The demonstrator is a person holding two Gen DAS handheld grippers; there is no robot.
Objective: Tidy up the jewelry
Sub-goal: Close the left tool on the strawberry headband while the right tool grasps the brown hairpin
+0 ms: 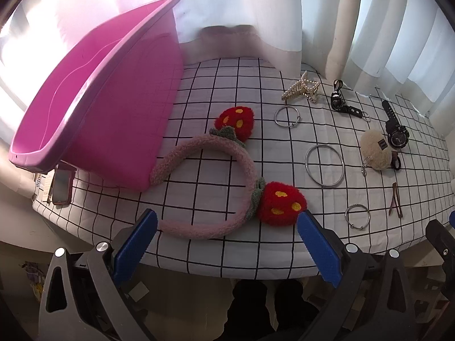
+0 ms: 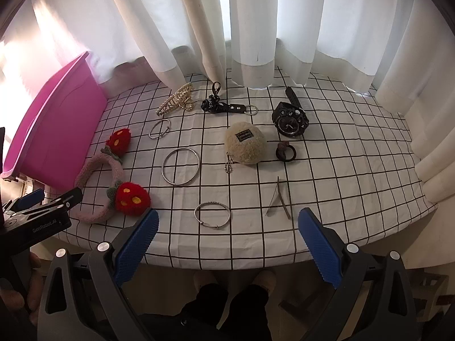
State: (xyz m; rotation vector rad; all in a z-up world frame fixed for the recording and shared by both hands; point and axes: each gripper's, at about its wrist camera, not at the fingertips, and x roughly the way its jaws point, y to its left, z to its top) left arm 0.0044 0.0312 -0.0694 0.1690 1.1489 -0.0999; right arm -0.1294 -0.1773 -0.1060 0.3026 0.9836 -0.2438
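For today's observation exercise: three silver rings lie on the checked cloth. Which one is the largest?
The middle ring, a plain closed hoop lying between the headband and the plush ball. The far ring and the near ring are smaller.

White curtains point(image 2: 256, 28), checked tablecloth point(image 2: 341, 170), phone point(image 1: 61, 186) under it.

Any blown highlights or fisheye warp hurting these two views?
Left wrist: backlight through the white curtain blows out the upper left, washing the pink plastic bin rim. Right wrist: the same glare sits only at the left edge; jewelry stays sharp. Both: grid lines of the checked tablecloth bow strongly toward the edges.
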